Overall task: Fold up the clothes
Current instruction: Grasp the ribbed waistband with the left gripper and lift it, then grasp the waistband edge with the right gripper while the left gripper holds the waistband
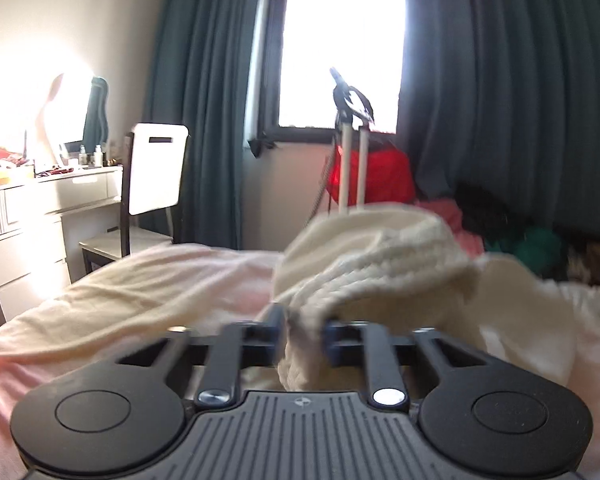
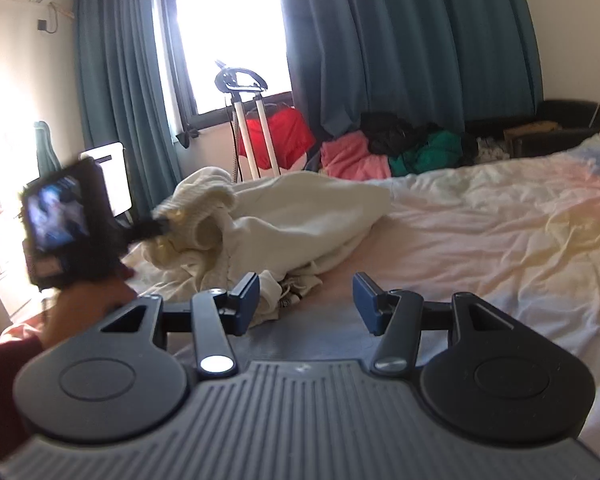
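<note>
A cream knit sweater [image 1: 364, 264] lies bunched on the bed. My left gripper [image 1: 304, 336] is shut on a fold of its ribbed edge and holds it lifted above the sheet. In the right wrist view the same sweater [image 2: 300, 216] is a crumpled heap at centre left, and the left gripper [image 2: 156, 228] shows there pinching its knit edge. My right gripper [image 2: 306, 304] is open and empty, just in front of the heap's near edge, with its fingers [image 2: 248, 300] apart over the sheet.
The bed [image 2: 500, 240] has a pale pink and yellow sheet. A pile of pink, green and black clothes [image 2: 400, 148] lies beyond it under teal curtains. A red bag with white handle [image 2: 276, 140] stands by the window. A white chair [image 1: 156, 176] and dresser [image 1: 40, 216] stand left.
</note>
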Tool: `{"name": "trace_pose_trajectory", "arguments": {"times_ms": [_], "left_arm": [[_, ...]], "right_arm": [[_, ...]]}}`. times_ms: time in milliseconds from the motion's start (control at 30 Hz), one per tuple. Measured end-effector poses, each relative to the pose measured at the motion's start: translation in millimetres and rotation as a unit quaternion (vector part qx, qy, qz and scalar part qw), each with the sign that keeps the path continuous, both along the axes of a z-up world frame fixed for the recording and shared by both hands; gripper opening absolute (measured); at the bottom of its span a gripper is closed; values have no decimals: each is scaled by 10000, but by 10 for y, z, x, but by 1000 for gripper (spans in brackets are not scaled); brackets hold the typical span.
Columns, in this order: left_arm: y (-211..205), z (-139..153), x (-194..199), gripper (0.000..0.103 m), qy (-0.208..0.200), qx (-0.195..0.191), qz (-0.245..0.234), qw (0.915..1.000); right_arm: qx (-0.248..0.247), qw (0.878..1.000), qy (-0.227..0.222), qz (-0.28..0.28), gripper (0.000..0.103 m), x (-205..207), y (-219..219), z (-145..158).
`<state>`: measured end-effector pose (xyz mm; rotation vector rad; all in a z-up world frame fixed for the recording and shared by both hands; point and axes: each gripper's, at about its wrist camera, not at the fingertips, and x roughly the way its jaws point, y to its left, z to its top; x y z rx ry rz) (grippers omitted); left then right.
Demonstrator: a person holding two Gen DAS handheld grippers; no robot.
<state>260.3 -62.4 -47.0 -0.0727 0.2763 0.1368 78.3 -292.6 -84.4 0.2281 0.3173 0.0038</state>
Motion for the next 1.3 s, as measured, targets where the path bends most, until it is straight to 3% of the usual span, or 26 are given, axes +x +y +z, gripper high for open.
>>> {"name": "trace_pose_trajectory", "arguments": {"times_ms": [233,433,533,667,867,1000,1167,1300], "left_arm": [[386,702,-452,9,-594,-289,-208,9976],[580,1253,-1429,9,-953,-454,-826,9910],[803,1360,-1901,9,-879,-732,-927,9891],[1240,1164,-2248,8,-427,-1000,-781,9910],[1798,588,-2083,8,456,-450,-368,9973],[2208,378,-1844,9,1065,-980,-234,9892],[2409,175,-1848,10,1322,-920,-295,9865],[2571,155,-1809,10,1419,-1311,-75,9811]], "right_arm": [[-139,9996,-234,-23,56,-90,60,55],[-233,9987,-454,78,56,-262,125,165],[-286,9980,-524,188,56,-357,174,222],[-290,9973,-434,512,56,-490,291,274],[-97,9913,381,1260,56,-537,676,58],[-388,9820,695,1713,56,-511,999,-130],[-563,9786,755,1829,57,-422,1209,-249],[-503,9772,837,1883,57,-289,1288,-336]]}}
